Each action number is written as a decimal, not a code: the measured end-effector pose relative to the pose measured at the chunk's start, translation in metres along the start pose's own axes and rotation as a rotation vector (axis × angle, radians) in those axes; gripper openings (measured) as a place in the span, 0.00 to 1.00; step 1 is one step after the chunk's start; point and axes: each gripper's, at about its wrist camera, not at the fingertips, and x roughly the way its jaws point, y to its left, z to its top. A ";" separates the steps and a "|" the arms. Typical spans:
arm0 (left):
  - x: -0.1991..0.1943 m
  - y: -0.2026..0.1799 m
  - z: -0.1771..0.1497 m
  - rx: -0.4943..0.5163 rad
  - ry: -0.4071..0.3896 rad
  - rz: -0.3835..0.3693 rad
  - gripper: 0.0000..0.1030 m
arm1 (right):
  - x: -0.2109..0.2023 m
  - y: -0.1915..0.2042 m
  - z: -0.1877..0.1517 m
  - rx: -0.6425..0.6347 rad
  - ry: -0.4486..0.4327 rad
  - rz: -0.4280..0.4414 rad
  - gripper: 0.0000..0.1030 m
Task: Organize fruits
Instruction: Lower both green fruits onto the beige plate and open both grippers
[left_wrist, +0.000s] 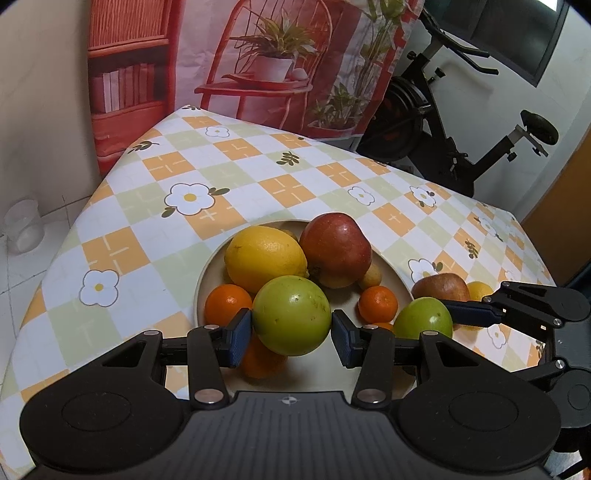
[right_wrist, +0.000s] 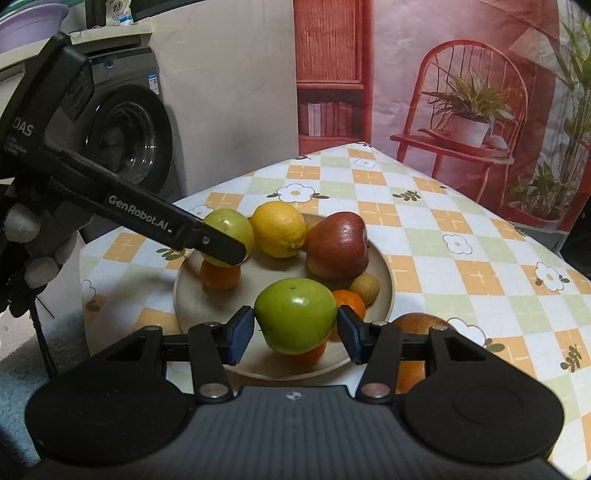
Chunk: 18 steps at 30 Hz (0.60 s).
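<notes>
Centrally, two green apples are held over a beige plate of fruit. The left gripper clasps one green apple between its blue pads, above the plate's near rim; an orange lies just beneath. The right gripper clasps the other green apple on the plate's near right side, over another orange. Both pairs of fingers are closed on fruit, pads at the widest part.

Each apple is nearly round, so no long axis is marked. The right apple's stem pit faces up and slightly far; the left apple's stem end cannot be made out.

On the plate: a lemon, its long axis running left to right with the nipple to the right; a red apple, upright against it; small oranges; and a small yellowish fruit at the far right. A second red apple rests on the checked tablecloth, off the plate to the right.

Risks, as judged:
- The pads grip smooth, curved skin; a slight slackening could let an apple roll out.
- An apple released onto an orange may roll off the plate.
- The grippers work near each other and could collide.
</notes>
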 end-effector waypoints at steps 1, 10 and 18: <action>0.002 -0.001 0.001 -0.005 0.000 -0.004 0.48 | 0.001 -0.001 0.000 -0.002 -0.002 -0.004 0.51; 0.023 -0.004 0.010 -0.014 0.041 -0.038 0.48 | 0.008 -0.011 0.007 -0.017 -0.011 -0.038 0.51; 0.026 0.000 0.012 -0.037 0.047 -0.050 0.48 | 0.011 -0.014 0.004 -0.016 0.000 -0.032 0.51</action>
